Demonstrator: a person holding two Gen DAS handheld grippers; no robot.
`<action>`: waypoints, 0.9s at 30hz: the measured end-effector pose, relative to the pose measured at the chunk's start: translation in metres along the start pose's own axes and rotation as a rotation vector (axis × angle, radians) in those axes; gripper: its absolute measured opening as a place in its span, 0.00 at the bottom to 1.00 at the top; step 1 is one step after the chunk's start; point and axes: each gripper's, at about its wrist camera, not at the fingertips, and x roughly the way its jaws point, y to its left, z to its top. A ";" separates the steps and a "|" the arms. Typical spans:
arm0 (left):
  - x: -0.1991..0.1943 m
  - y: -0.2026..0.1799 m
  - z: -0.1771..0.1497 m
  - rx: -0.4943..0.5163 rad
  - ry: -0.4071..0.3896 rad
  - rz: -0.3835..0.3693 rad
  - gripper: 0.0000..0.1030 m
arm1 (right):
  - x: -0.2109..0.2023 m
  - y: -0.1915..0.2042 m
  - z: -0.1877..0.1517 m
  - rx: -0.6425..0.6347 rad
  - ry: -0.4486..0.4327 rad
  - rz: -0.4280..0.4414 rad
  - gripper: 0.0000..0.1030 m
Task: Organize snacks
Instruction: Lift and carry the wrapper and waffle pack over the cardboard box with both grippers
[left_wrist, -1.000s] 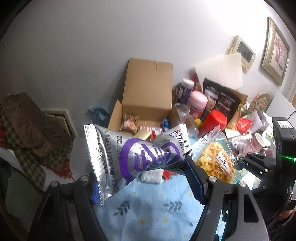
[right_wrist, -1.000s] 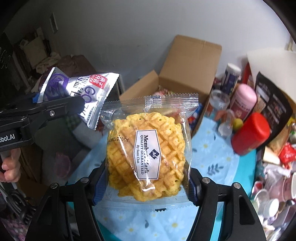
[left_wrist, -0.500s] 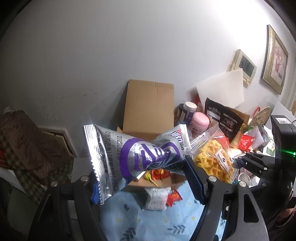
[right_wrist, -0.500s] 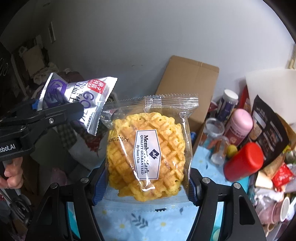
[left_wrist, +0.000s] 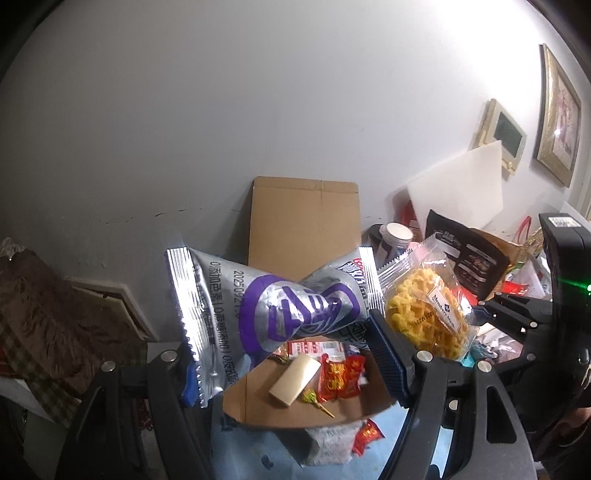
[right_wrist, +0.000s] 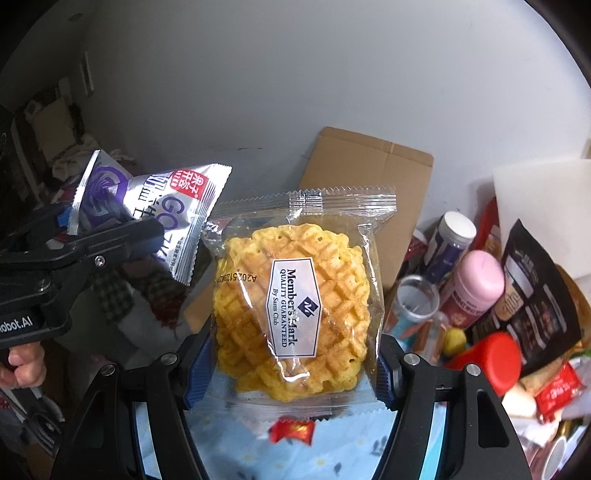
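**Both grippers hold a snack above the open box**

Left wrist view: the left gripper (left_wrist: 291, 360) pinches a silver and purple packet (left_wrist: 273, 306) between its blue pads, the packet squeezed at the waist and lying crosswise. Below and behind it stands an open cardboard box (left_wrist: 303, 229) on a blue flowered cloth (left_wrist: 258, 454), one flap upright against the grey wall. Inside the box lie a beige bar (left_wrist: 294, 375) and red wrappers (left_wrist: 338, 374). To the right, the right gripper (left_wrist: 476, 325) carries a waffle in clear wrap (left_wrist: 424, 314).

Right wrist view: the right gripper (right_wrist: 290, 365) clamps the waffle pack (right_wrist: 291, 310) by its two sides, label facing the camera, held upright in front of the box (right_wrist: 373, 173). At left, the left gripper (right_wrist: 103, 236) grips the silver packet (right_wrist: 162, 206); a hand (right_wrist: 20, 363) shows beneath it. Bottles, a pink jar (right_wrist: 476, 284) and a red lid (right_wrist: 491, 360) crowd the table at right.
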 end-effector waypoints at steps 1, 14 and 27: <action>0.006 0.001 0.001 0.002 0.005 0.003 0.72 | 0.005 -0.002 0.003 -0.001 0.002 -0.004 0.68; 0.095 0.014 -0.001 0.024 0.106 0.044 0.72 | 0.084 -0.030 0.016 0.015 0.089 -0.041 0.68; 0.170 0.028 -0.020 0.011 0.230 0.081 0.72 | 0.156 -0.047 0.004 0.021 0.175 -0.082 0.68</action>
